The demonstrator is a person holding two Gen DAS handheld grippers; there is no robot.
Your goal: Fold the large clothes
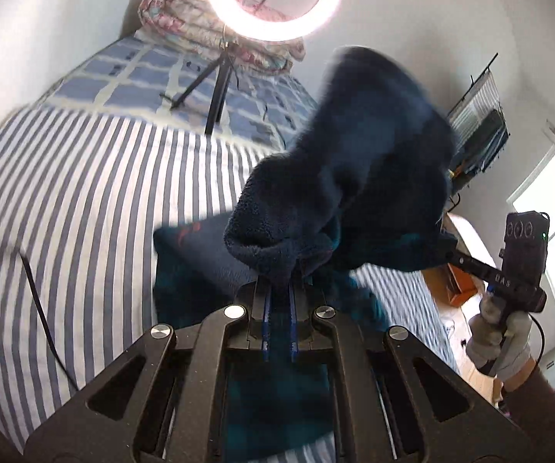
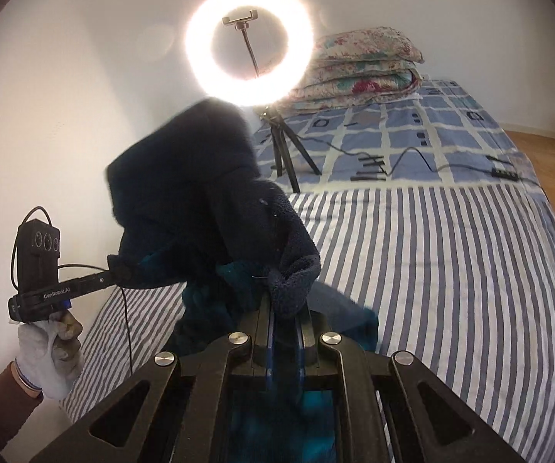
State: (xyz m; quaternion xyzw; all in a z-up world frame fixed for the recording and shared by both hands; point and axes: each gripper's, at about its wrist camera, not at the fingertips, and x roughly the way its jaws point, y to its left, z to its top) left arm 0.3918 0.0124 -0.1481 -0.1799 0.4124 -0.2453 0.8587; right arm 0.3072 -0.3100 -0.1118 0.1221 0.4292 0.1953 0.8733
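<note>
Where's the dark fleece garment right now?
The dark fleece garment hangs above the striped sheet, pinched by the left gripper and right gripper, before the ring light.

Printed lettering on the two handheld tools

The left black metal tool [image 2: 117, 272] carries white "GenRobot.AI" along its side bar; the right black metal tool [image 1: 451, 255] shows pale letters "DAS" on its bar.

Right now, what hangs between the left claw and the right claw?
The dark blue fleece garment spans between the left claw and right claw, lifted above the striped sheet; both wrist views show it.
</note>
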